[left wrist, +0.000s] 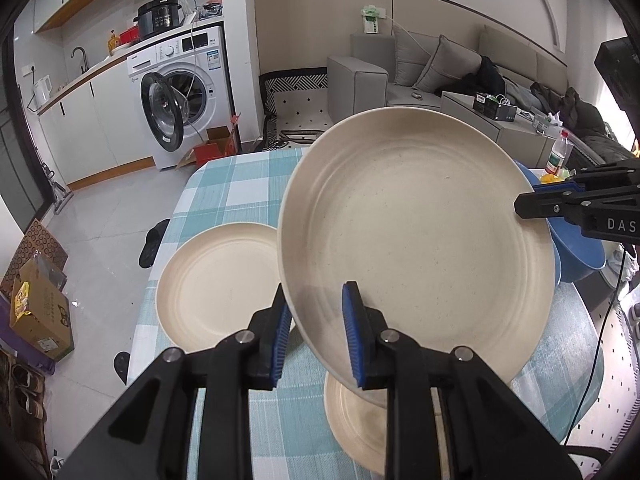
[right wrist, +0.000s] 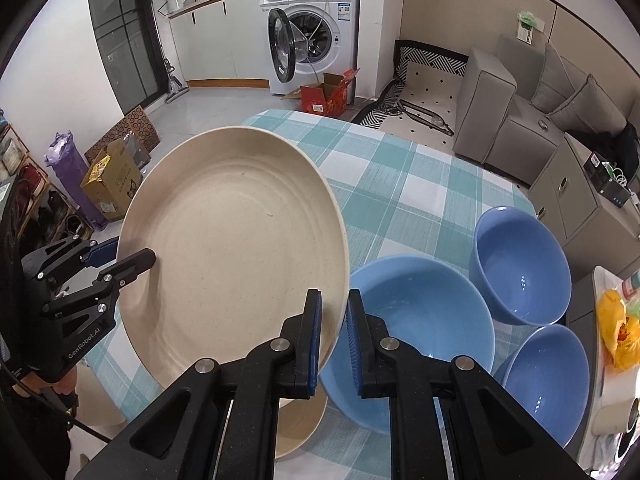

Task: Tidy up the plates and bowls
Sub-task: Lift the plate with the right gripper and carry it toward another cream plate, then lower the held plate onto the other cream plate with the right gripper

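Observation:
A large cream plate (left wrist: 420, 220) (right wrist: 236, 248) hangs tilted above the teal checked table (left wrist: 240, 184) (right wrist: 400, 184), held from two sides. My left gripper (left wrist: 316, 300) (right wrist: 132, 252) is shut on its near rim in the left wrist view. My right gripper (right wrist: 334, 300) (left wrist: 528, 196) is shut on the opposite rim. A second cream plate (left wrist: 216, 284) lies flat on the cloth at the left. A third cream plate (left wrist: 356, 428) (right wrist: 300, 420) lies under the held one, partly hidden. Three blue bowls (right wrist: 420, 336) (right wrist: 520, 264) (right wrist: 548, 384) stand open side up at the table's right.
A plastic bottle (left wrist: 558, 152) and a yellow bag (right wrist: 620, 332) sit past the table's right side. The table's far edge drops to a tiled floor with a washing machine (left wrist: 188, 92), a red box (right wrist: 324, 96) and a grey sofa (left wrist: 400, 76).

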### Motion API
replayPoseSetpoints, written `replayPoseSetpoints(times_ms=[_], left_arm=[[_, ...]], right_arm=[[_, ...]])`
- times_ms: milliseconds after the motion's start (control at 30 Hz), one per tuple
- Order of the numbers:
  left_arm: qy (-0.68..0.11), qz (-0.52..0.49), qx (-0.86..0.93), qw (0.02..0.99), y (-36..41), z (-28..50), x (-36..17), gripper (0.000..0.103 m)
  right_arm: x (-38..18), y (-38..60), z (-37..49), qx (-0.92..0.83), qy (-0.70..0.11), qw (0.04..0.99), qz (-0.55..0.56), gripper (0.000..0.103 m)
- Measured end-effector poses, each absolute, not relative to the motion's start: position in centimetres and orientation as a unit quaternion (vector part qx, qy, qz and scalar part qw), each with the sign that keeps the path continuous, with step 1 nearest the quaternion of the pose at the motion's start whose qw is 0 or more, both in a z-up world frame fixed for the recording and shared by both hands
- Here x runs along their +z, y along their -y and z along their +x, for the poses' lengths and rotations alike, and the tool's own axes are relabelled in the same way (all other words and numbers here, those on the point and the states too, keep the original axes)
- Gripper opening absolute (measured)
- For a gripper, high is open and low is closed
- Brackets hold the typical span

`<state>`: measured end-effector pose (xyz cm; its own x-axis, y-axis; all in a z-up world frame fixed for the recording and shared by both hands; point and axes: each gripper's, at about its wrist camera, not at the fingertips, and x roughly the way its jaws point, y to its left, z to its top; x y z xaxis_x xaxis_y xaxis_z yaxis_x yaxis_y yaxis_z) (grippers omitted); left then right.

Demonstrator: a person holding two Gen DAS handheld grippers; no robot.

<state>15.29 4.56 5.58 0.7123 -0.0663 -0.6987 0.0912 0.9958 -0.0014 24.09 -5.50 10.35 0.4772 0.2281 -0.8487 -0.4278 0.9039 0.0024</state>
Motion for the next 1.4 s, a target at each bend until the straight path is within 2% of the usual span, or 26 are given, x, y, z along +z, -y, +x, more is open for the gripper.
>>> replayPoseSetpoints(times_ms=[567, 1400], left_arm=[[-0.382, 0.021, -0.043, 0.923, -4.4, 10.8, 3.7, 0.023], [-0.414, 0.035, -0.050, 0.908, -4.3, 10.8, 0.2, 0.023]], right_arm=[[7.4, 6.0, 17.5, 0.212, -0.471, 0.850, -0.102, 0.013], [1.2, 5.5, 16.8, 0.209, -0.504, 0.831, -0.104, 0.013]])
